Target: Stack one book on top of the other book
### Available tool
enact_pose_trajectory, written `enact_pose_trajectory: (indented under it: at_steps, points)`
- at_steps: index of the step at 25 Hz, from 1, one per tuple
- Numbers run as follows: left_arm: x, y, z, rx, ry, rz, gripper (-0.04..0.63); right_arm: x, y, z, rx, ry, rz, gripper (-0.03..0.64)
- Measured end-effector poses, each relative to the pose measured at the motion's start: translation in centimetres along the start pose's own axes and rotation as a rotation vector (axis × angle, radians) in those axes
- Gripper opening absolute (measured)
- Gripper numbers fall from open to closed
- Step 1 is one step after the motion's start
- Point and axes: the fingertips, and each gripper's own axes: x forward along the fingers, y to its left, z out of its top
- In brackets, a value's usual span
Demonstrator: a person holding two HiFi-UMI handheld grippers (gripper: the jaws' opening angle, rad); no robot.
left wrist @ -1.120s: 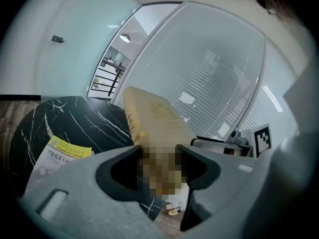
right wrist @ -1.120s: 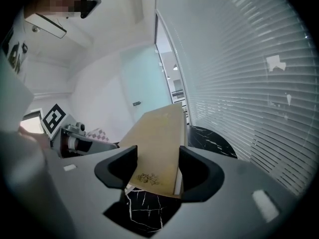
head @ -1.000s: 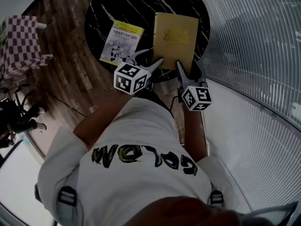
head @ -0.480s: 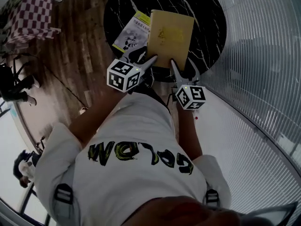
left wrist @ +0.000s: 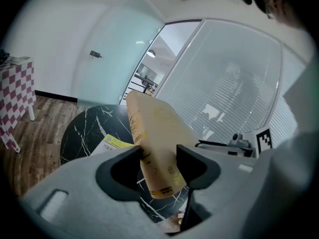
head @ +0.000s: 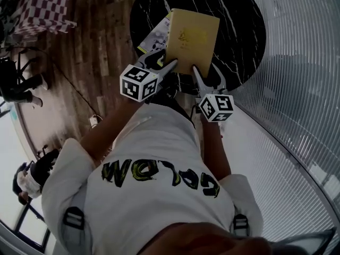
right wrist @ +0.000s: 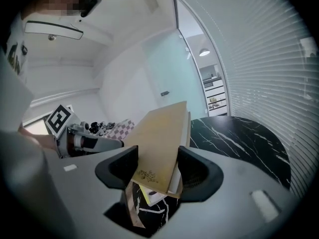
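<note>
A tan book (head: 192, 39) is held up off the round black marble table (head: 234, 25), tilted, by its near edge. My left gripper (head: 159, 64) is shut on its near left corner and my right gripper (head: 208, 74) on its near right corner. In the left gripper view the tan book (left wrist: 154, 138) stands between the jaws of my left gripper (left wrist: 158, 161). The right gripper view shows the same book (right wrist: 159, 138) clamped in my right gripper (right wrist: 157, 166). A white and yellow book (head: 154, 36) lies flat on the table, partly hidden under the tan one, and shows below it (left wrist: 112, 144).
A red-and-white checkered cloth (head: 45, 7) covers furniture on the wooden floor (head: 101, 62) at the upper left. Dark equipment (head: 16, 84) stands at the left edge. A curved glass wall with blinds (head: 297, 89) runs close along the table's right side.
Both grippers have carried the tan book to the left. It was beside the white and yellow book with a gap between them; now it hangs over that book's right part.
</note>
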Motion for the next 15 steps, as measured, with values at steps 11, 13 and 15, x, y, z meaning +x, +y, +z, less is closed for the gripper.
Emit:
enact_pose_trajectory:
  at_steps: [11, 13, 15]
  points:
    - [1.2, 5.2, 0.3, 0.097, 0.018, -0.034, 0.231, 3.7, 1.2, -3.3, 0.041, 0.057, 0.048, 0.233]
    - [1.5, 6.5, 0.2, 0.107, 0.035, -0.050, 0.232, 4.6, 1.5, -4.1, 0.051, 0.077, 0.054, 0.229]
    - [1.9, 7.9, -0.2, 0.112, 0.058, -0.065, 0.232, 5.7, 1.6, -5.0, 0.060, 0.093, 0.059, 0.224]
